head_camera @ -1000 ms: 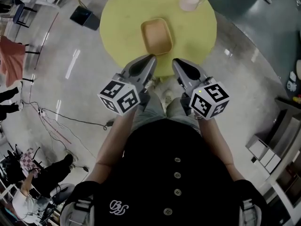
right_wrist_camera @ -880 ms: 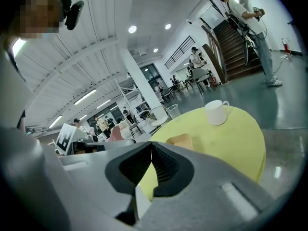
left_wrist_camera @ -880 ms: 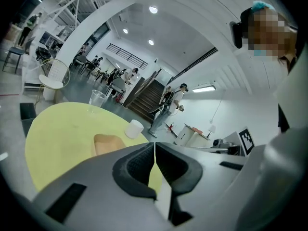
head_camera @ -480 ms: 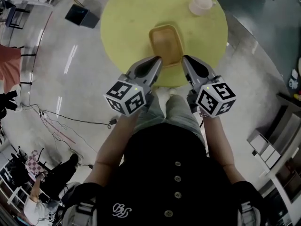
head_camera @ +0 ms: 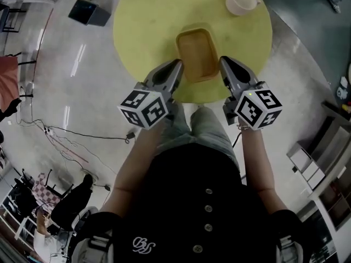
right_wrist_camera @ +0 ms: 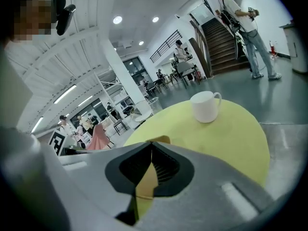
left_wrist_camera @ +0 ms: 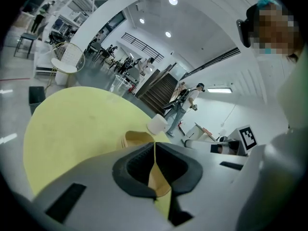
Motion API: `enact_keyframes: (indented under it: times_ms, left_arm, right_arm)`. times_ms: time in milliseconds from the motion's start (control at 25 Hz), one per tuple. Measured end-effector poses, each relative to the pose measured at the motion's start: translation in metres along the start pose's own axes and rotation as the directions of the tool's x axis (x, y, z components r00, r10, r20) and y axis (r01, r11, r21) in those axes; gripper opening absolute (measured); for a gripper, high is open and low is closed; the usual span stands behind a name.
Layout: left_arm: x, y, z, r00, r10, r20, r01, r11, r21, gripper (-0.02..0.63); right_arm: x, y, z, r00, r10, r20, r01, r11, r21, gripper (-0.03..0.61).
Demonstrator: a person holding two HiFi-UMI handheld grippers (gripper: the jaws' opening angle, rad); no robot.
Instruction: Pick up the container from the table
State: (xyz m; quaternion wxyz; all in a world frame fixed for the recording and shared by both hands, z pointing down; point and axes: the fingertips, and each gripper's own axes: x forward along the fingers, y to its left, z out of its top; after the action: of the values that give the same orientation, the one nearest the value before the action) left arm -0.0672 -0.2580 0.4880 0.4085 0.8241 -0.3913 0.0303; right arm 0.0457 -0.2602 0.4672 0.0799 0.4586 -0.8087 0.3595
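- Left claw [head_camera: 176,64]: jaws are pressing fully together, pad against pad, pinching nothing.
- In the left gripper view only a thin seam is showing between the dark pads. The tan wall is showing past the tips, outside the grip.
- Right claw [head_camera: 223,60]: jaws are likewise pressing together and gripping nothing. The right gripper view is showing the same hairline seam, with a tan corner peeking over the tips.
- Container [head_camera: 197,53]: a tan, rectangular, shallow, open-topped tray. It is sitting flat on the round yellow surface [head_camera: 148,21], toward the near edge.
- The container is lying between the two claws. The left tip is hanging just beside its left long side, close to the near corner. The right tip is hanging just beside its right long side.
- Can't tell whether either tip is actually touching the wall.
- Both claws are pointing forward and downward, angling slightly inward toward the container.
- Left marker cube [head_camera: 143,108] and right marker cube [head_camera: 259,109] are facing up at the head camera, hanging off the near edge of the surface.
- White mug [head_camera: 241,0] is standing upright at the far right of the surface, well apart from the container and both claws.
- Black box [head_camera: 88,12] is sitting on the floor [head_camera: 71,92], beyond the surface's left edge.
- A person [right_wrist_camera: 240,28] is standing by a staircase [right_wrist_camera: 216,47] in the right gripper view's background.
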Motion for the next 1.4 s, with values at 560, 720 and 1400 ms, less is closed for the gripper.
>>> enact_keyframes:
  times_ms: [560,720,1400]
  left_arm:
    - [0.022,0.029,-0.01,0.998,0.067,-0.013,-0.068,0.994,-0.082,0.02]
    - [0.015,0.038,-0.019,0.994,0.111,-0.008,-0.111,0.988,-0.107,0.021]
    - [0.026,0.046,-0.046,0.992,0.073,-0.101,-0.091,0.978,-0.189,0.173]
  right_arm:
    - [0.029,-0.026,-0.006,0.998,-0.021,-0.053,0.023,0.999,0.032,0.006]
    - [0.031,-0.024,-0.017,0.997,-0.018,-0.072,0.021,0.999,0.041,0.039]
    - [0.045,-0.04,-0.059,0.981,-0.033,-0.191,0.048,0.996,0.076,0.152]
